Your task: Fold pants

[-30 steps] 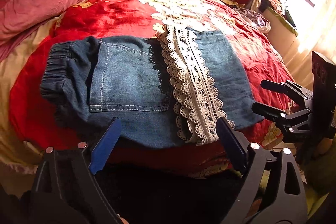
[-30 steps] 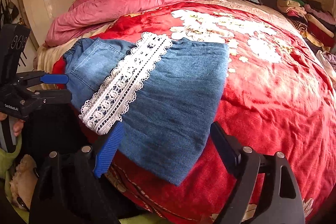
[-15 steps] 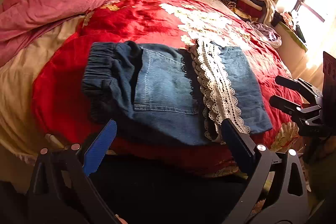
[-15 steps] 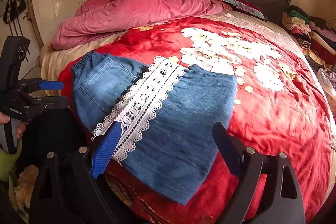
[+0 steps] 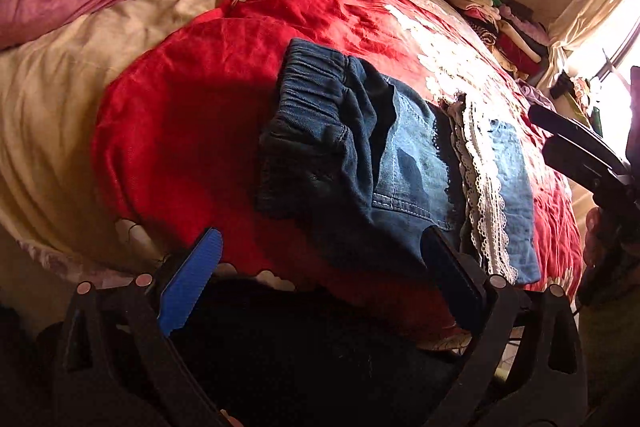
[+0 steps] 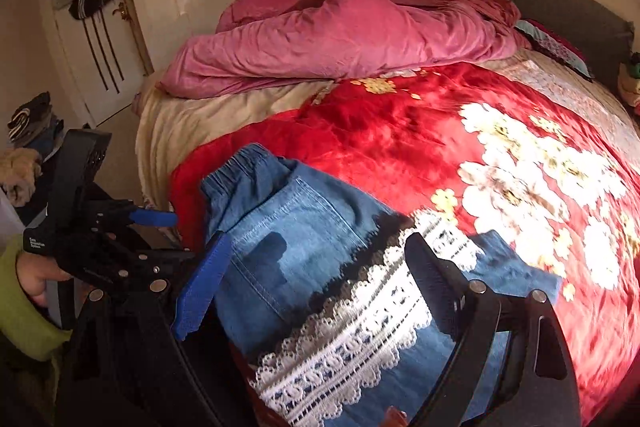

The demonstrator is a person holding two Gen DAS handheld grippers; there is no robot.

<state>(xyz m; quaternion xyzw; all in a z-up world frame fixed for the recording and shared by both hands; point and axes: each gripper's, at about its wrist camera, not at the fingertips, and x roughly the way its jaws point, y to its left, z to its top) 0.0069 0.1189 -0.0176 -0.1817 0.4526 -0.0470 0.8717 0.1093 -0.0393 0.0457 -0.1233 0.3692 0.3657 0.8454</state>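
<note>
Blue denim pants (image 5: 384, 167) with elastic waistband, back pocket and white lace trim: folded into a compact rectangle, laid flat near the bed's edge.

Hard sunlight pours in from the blown-out window (image 5: 624, 39) at my far right, glaring off the red floral satin bedspread (image 6: 460, 155) and washing out its white flowers. My fingers throw dark shadows over the folded blue denim pants (image 5: 400, 163); fisheye edges bend and blacken, the near right slightly smeared.
</note>
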